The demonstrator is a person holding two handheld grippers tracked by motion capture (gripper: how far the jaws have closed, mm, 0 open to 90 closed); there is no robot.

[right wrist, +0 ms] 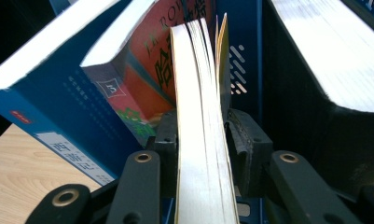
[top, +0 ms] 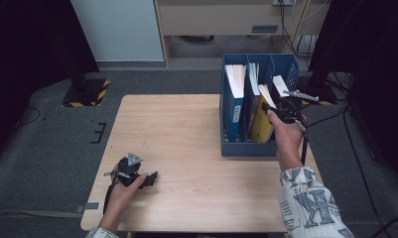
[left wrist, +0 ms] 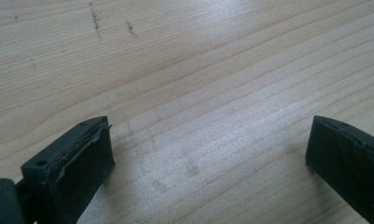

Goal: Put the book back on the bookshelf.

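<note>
yellow-covered book stood on its lower edge in the blue file box, at the right-hand rear part of the wooden table, and it was the item under the right gripper. in the right gripper view the book's fore-edge faced the camera, its long axis ran up and away from the jaws, and it leaned a little toward the red-covered book on one side. a thick dark-covered book stood on the other side, just apart from it. the jaws sat one on each cover; the near-side pad lay against the cover, while a thin gap seemed to remain at the other, so the grip was judged narrow and loose rather than firmly pinched. whether the pads pressed with any force could not be told.

the left gripper lay low over the table near the front left edge, well apart from the box, its jaws spread wide with bare wood between them.

the right hand was plainly the nearer one. judged from this, any lift would have to follow the book's long axis, upward between its neighbours, or a sideways drag could tip the red-covered book
</note>
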